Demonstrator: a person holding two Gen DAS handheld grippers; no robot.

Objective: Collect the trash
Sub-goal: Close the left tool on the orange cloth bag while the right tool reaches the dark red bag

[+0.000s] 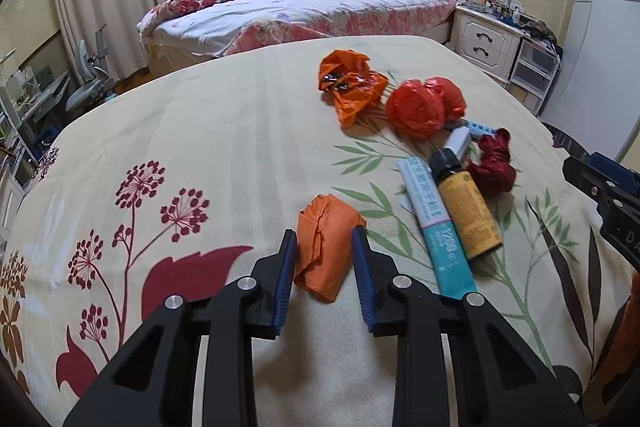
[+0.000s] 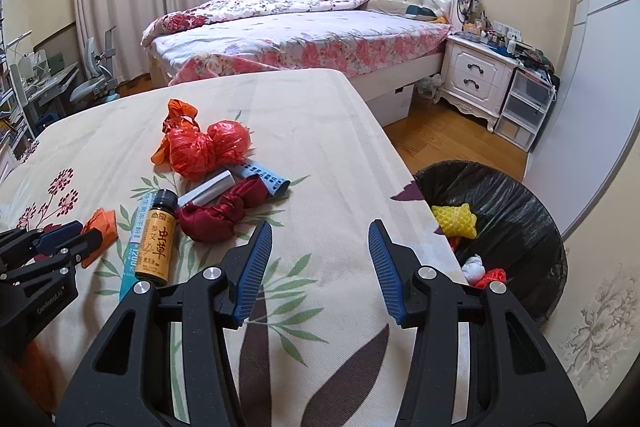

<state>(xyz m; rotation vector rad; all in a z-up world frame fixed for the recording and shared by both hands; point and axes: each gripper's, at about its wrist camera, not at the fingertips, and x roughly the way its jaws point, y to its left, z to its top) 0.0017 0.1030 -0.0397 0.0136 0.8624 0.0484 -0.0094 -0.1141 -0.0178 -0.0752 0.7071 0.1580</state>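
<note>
While seen from the left wrist:
Left gripper [image 1: 325, 245]: its fingers [image 1: 289, 267] were clenched on the orange paper wad [image 1: 325, 251], blue pads pressed to either side of it, low on the table [image 1: 224, 131].
Trash pile: toward 1 o'clock from the wad lay a teal tube [image 1: 434, 227] touching a yellow bottle [image 1: 468, 211] with a dark cap; beyond them a dark red cloth bundle [image 1: 494, 163], a red plastic bag [image 1: 424, 107] and an orange wrapper [image 1: 348, 83].
Right gripper [image 1: 604, 195]: just inside the frame at 3 o'clock, fingers not clear there.

While seen from the right wrist:
Right gripper [image 2: 320, 263]: fingers [image 2: 256, 267] spread apart and released, nothing between them, over the flowered cloth near the table edge.
Trash bin [image 2: 532, 211]: black-lined, on the floor at 3 o'clock beside the table; a yellow item [image 2: 456, 221] and red and white scraps lay inside.
Left gripper: at 9 o'clock, with the orange wad pinched in its fingers.
Pile: at 11 o'clock, bottle nearest.
Bed [image 2: 304, 35]: at 12 o'clock, well apart.
</note>
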